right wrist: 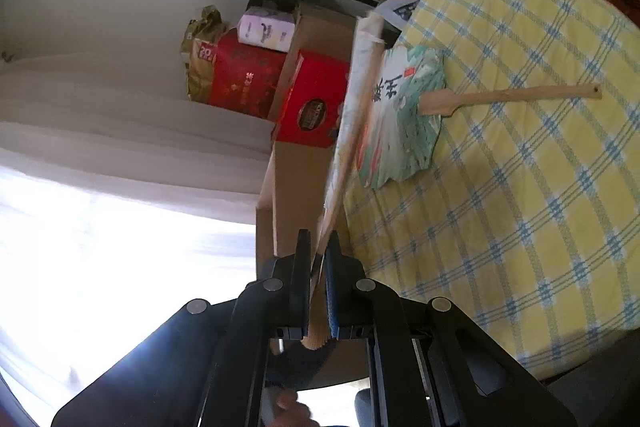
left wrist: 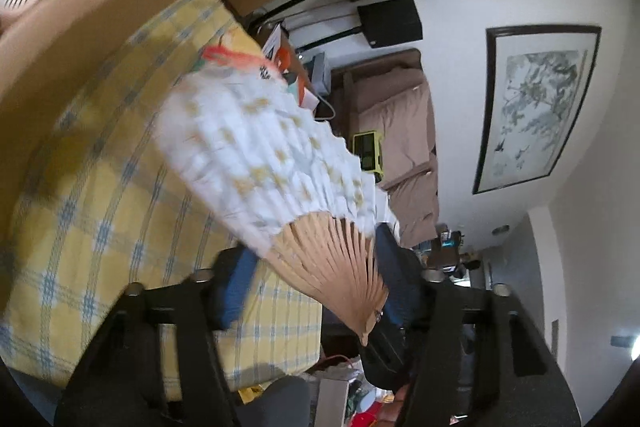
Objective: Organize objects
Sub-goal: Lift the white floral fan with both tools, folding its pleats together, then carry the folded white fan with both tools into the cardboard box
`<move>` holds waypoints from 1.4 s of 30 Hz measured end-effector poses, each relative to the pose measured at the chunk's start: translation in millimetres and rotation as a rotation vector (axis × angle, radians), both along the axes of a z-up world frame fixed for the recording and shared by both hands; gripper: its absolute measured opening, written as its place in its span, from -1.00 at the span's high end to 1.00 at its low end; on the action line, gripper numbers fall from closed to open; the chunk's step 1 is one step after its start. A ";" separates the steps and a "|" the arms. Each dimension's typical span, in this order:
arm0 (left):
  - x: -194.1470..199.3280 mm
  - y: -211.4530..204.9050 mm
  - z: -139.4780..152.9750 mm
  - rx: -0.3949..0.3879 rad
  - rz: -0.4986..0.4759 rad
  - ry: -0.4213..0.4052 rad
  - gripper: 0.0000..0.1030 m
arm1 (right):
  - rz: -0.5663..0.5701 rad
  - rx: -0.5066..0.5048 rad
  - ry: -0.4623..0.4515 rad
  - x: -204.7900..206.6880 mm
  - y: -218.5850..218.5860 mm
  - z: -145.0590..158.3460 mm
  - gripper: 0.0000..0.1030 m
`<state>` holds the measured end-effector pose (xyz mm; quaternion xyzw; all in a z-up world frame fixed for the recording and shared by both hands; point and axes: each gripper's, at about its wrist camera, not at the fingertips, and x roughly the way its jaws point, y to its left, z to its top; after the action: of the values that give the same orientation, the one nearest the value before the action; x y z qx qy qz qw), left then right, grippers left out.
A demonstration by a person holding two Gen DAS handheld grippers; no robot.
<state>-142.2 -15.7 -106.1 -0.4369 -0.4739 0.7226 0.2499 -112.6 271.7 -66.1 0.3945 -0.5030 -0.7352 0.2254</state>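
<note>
The right tongs (right wrist: 319, 259) are clamped tight on the rib bundle of the folding fan (left wrist: 280, 163), near its pivot; in the right wrist view the fan shows edge-on, its long axis running up and away from the jaws, w/ the pivot end poking out behind the pads. In the left wrist view the same fan is spread wide, white pleated paper w/ gold flecks, wooden ribs converging low and right. It hangs between the left tongs (left wrist: 320, 283), whose blue pads stand apart: the right-hand pad sits just beside or against the ribs, the left-hand pad well clear, so no real grip there. The paper is motion-blurred.

So the right hand carries the fan; the left is the nearer free helper, prob. for folding it shut or steadying it.

Below lies the table (right wrist: 540, 187) w/ a yellow-and-blue check cloth, and on it a flat paddle fan (right wrist: 404, 123), handle pointing away from the folding fan. An open cardboard box (left wrist: 100, 7) stands just beyond the table's edge, already holding other fans. Open cloth around the paddle fan gives room; the box flap is near the folding fan's far edge, a snag risk.
</note>
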 end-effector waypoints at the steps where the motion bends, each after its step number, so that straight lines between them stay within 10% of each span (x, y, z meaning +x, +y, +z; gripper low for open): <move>1: -2.1 -0.2 3.0 -0.010 -0.003 0.008 0.27 | 0.000 0.017 0.007 -0.4 -0.3 2.3 0.86; 6: -7.0 2.0 19.1 -0.068 -0.020 0.051 0.60 | 0.010 0.108 0.055 -1.3 -3.1 16.3 0.86; 21: 0.4 -45.7 69.0 -0.039 0.054 0.138 0.67 | 0.076 0.051 0.110 -15.3 -45.7 51.3 0.85; 42: -1.7 -206.4 70.6 -0.133 0.238 0.137 0.68 | 0.326 0.112 0.103 -58.8 -231.6 46.4 0.82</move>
<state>-143.8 -222.1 -35.4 -0.3427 -0.4554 0.8050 0.1647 -171.4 40.1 -19.7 0.4446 -0.3786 -0.7349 0.3448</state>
